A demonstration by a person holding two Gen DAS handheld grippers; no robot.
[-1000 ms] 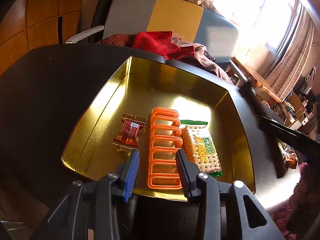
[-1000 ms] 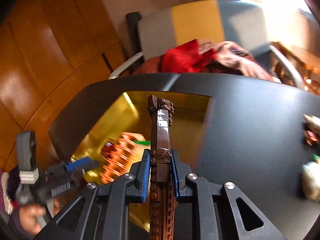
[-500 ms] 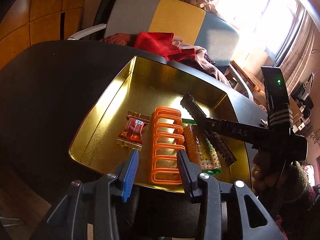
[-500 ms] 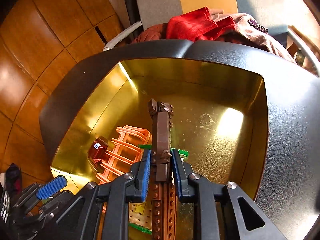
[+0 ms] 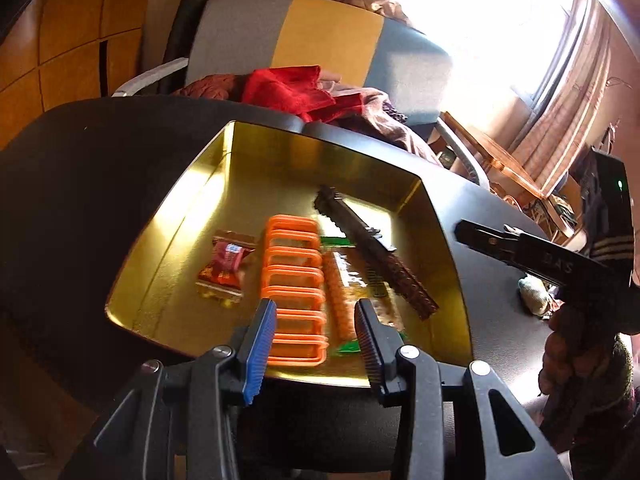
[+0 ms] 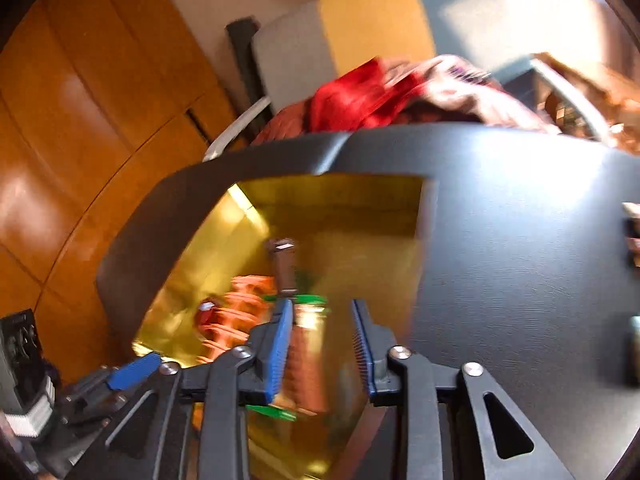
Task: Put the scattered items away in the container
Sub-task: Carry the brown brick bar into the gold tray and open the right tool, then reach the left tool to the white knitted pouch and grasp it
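The right fingers [image 6: 322,346] are opening, pads clear of the brown brick strip [image 5: 374,250], which now lies in the gold tin [image 5: 168,216], propped across the cracker pack [image 5: 346,292]. The left fingers [image 5: 316,342] stand part open and empty over the tin's near rim, above the orange rack [image 5: 294,284]; a red candy [image 5: 224,266] lies left of the rack. Risks, as I judge them: the propped strip may slide if the tin is bumped, and a withdrawing finger could snag it. More items [image 6: 632,232] wait on the surface [image 6: 520,260] right of the tin.

Glossy gold metal tray [image 5: 192,208], matt black table [image 5: 80,184], orange plastic rack [image 5: 294,280], shiny candy wrapper [image 5: 226,266], red cloth [image 5: 288,90]
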